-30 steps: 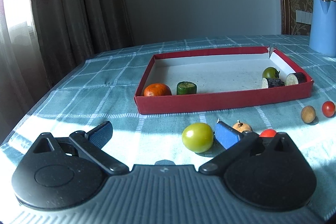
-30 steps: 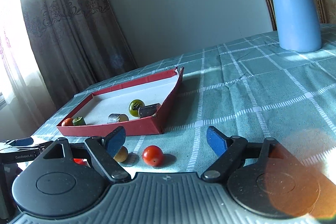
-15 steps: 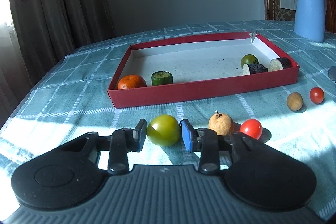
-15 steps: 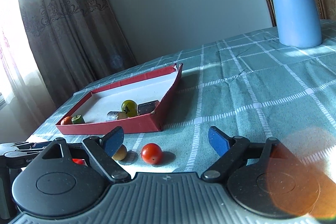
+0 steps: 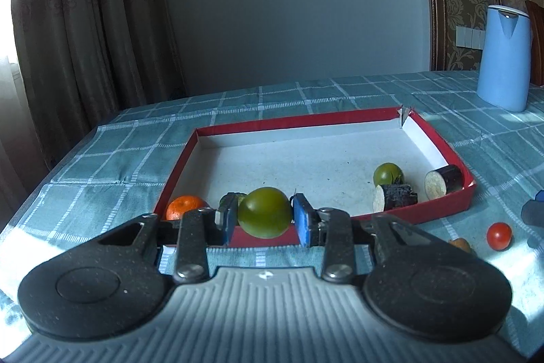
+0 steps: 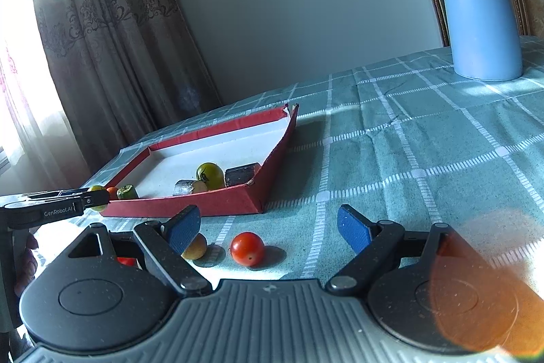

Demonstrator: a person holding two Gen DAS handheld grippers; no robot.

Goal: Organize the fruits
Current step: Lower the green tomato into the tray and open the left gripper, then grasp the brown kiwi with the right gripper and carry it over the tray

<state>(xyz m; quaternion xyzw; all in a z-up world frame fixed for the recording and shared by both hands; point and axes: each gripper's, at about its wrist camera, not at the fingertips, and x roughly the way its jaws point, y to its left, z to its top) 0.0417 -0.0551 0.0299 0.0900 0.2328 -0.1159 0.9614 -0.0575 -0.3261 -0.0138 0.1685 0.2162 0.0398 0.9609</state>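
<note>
My left gripper (image 5: 264, 218) is shut on a green tomato (image 5: 264, 213) and holds it in the air just before the near wall of the red tray (image 5: 421, 213). In the tray lie an orange (image 5: 185, 206), a cucumber piece (image 5: 234, 198), a second green tomato (image 5: 387, 174) and two eggplant pieces (image 5: 394, 196). My right gripper (image 6: 268, 228) is open above the cloth, with a red cherry tomato (image 6: 247, 248) and a small tan fruit (image 6: 195, 247) lying between its fingers. The left gripper also shows in the right wrist view (image 6: 91, 198).
A blue kettle (image 5: 503, 56) stands at the far right of the checked tablecloth (image 6: 408, 142). A red cherry tomato (image 5: 498, 235) and part of a tan fruit (image 5: 459, 243) lie right of the tray. Curtains hang beyond the table's left edge.
My left gripper closed on the green tomato, lifted it off the cloth and carried it toward the tray's near wall. The right gripper stayed open and barely moved.
</note>
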